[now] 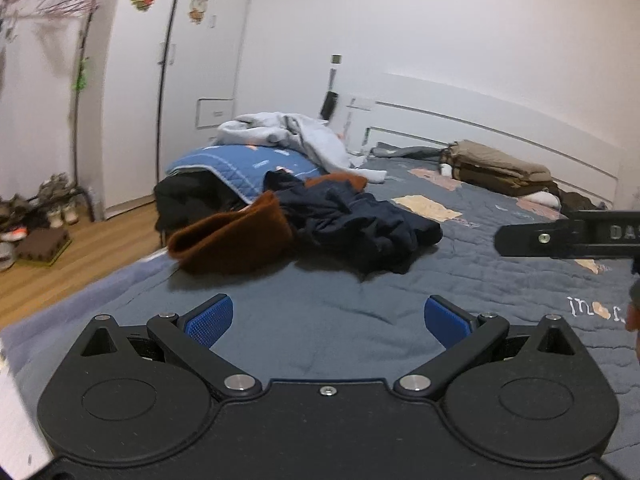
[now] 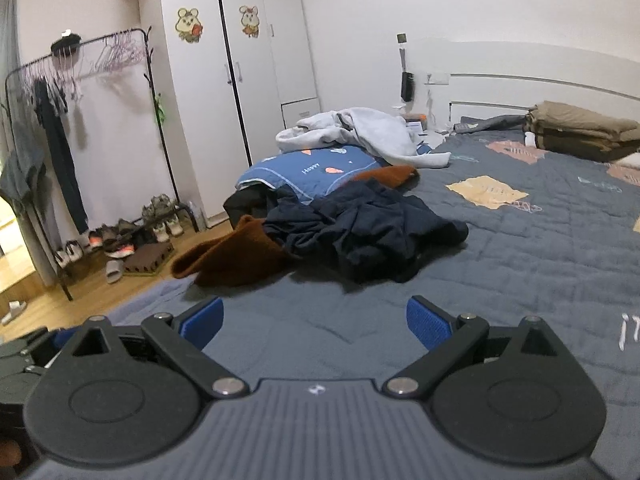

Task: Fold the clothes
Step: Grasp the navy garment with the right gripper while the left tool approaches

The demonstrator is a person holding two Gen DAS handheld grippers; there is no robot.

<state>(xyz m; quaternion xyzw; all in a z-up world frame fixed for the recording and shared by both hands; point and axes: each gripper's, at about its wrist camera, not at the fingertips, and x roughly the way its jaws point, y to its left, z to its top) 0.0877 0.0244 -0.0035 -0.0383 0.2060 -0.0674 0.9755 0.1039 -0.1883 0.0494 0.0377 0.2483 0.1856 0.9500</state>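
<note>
Nothing is being folded yet: the left gripper (image 1: 328,320) and right gripper (image 2: 314,320) are both hovering spread wide and empty over the bed (image 2: 520,264), with the navy garment (image 2: 368,228) lying crumpled at twelve o'clock. Next, I reckon, they'll be reaching in to pull it free, since the brown garment (image 2: 236,256) is tangling under it at ten o'clock.

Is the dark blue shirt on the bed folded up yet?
No. The dark blue garment lies crumpled in a heap on the bed, partly over a brown garment.
</note>
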